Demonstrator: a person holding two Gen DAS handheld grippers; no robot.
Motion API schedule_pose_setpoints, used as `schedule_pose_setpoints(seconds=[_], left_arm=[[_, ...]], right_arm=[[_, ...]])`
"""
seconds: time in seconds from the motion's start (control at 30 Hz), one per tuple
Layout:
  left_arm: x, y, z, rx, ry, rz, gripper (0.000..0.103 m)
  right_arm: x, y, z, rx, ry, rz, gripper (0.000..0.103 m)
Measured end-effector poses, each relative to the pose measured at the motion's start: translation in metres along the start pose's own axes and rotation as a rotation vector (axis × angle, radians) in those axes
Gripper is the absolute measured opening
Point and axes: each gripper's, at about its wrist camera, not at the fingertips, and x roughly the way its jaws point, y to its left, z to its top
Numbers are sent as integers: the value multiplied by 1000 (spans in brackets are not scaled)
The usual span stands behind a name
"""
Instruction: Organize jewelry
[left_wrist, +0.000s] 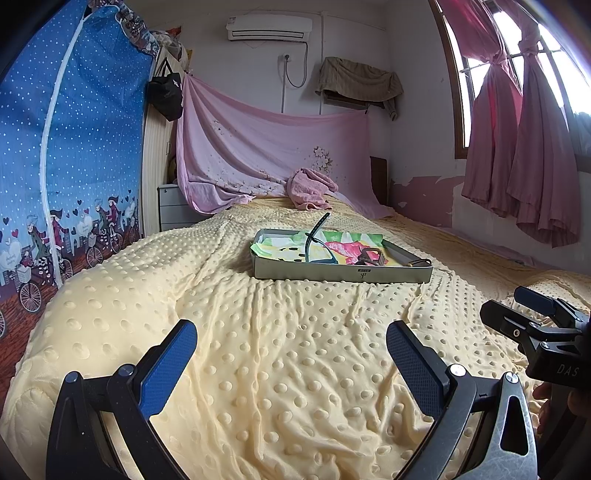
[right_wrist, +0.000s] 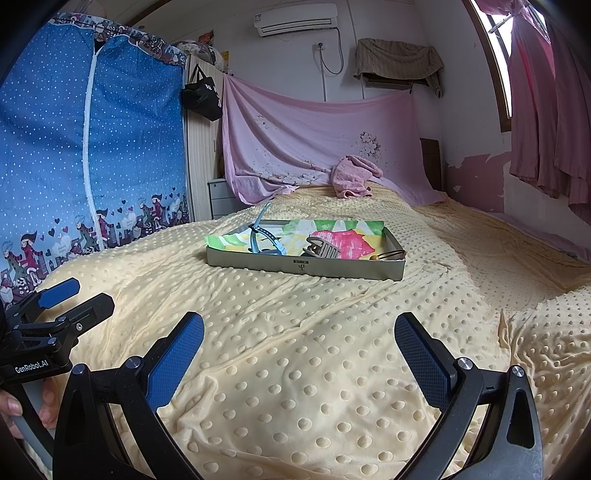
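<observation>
Tray (right_wrist: 295, 266) mid-bed; both grippers (left_wrist: 291, 354) (right_wrist: 299, 350) wide, bare blanket (left_wrist: 295, 369) btwn.

One tray (right_wrist: 303, 266), one hair claw (right_wrist: 320, 248), two watches (right_wrist: 266, 236).

The shallow rectangular grey metal tray (right_wrist: 258, 263) sits mid-bed on the dimpled yellow blanket (right_wrist: 295, 350). Inside: curved blue plastic headband (right_wrist: 267, 240) at left, brown claw hair clip (right_wrist: 321, 249) centre, thin wire hoop (right_wrist: 389, 254) right. Crumpled pink towel (right_wrist: 354, 177) lies behind.
</observation>
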Motion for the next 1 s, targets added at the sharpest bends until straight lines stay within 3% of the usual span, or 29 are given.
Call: schedule_pose_setpoints(seconds=[1.0], left_arm=[[0, 1, 3, 9, -4, 3, 103]], right_arm=[[0, 0, -1, -1, -1, 0, 102]])
